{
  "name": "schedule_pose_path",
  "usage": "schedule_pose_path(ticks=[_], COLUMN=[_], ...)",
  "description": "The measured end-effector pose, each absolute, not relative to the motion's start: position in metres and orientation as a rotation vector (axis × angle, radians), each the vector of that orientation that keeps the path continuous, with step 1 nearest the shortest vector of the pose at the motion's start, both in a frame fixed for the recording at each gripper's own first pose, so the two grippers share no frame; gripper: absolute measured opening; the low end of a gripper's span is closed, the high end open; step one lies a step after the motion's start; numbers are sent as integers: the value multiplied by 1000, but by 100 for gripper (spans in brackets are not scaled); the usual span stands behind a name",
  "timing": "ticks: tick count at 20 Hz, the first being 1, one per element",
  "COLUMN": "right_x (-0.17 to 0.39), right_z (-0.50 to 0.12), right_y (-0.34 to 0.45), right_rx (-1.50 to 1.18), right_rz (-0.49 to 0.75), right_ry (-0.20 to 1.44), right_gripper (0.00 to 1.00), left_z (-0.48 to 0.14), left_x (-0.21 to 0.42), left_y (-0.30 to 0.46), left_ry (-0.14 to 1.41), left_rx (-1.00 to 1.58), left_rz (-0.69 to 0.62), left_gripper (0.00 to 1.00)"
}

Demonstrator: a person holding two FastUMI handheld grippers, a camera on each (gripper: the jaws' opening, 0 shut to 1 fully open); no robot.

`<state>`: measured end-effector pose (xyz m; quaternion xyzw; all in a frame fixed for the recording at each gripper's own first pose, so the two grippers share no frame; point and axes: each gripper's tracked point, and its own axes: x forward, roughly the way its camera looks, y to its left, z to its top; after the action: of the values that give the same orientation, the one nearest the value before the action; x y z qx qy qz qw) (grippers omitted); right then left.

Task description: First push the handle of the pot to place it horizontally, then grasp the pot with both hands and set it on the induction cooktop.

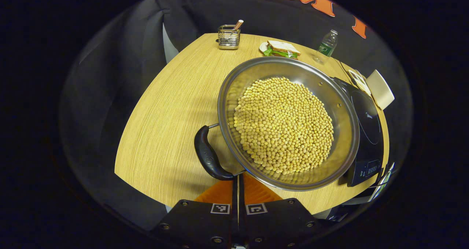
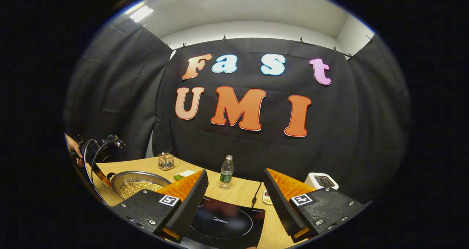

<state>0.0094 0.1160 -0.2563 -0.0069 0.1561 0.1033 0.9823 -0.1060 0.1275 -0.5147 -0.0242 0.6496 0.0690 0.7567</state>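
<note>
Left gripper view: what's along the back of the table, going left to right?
Wire holder → sandwich → bottle → white box.

Your right gripper (image 2: pixel 234 201) hangs above the induction cooktop (image 2: pixel 223 223) with its jaws spread wide. To the left on the table (image 2: pixel 238 194), the pot (image 2: pixel 137 183) holds yellow beans; a water bottle (image 2: pixel 226 172) stands behind.

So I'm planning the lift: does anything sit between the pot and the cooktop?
Nothing visible does. The pot already sits right beside the induction cooktop, whose glass top is bare.
</note>
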Motion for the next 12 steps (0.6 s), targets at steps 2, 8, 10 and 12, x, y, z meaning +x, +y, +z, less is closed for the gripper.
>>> schedule_pose_path(ticks=[2, 8, 10, 12], right_x=[8, 8, 8, 5], right_z=[-262, -278, -286, -294], right_y=[120, 136, 140, 150], right_rx=[-16, 2, 14, 28], right_rz=[214, 239, 248, 265], right_ry=[328, 371, 393, 424], right_gripper=[95, 95, 95, 95], left_z=[-518, -523, -522, -523], left_x=[-99, -76, -70, -63], left_y=[137, 160, 166, 173], left_ry=[1401, 1346, 1316, 1288], left_rx=[-24, 53, 80, 102], left_rz=[166, 182, 177, 166], left_gripper=[1, 1, 1, 1])
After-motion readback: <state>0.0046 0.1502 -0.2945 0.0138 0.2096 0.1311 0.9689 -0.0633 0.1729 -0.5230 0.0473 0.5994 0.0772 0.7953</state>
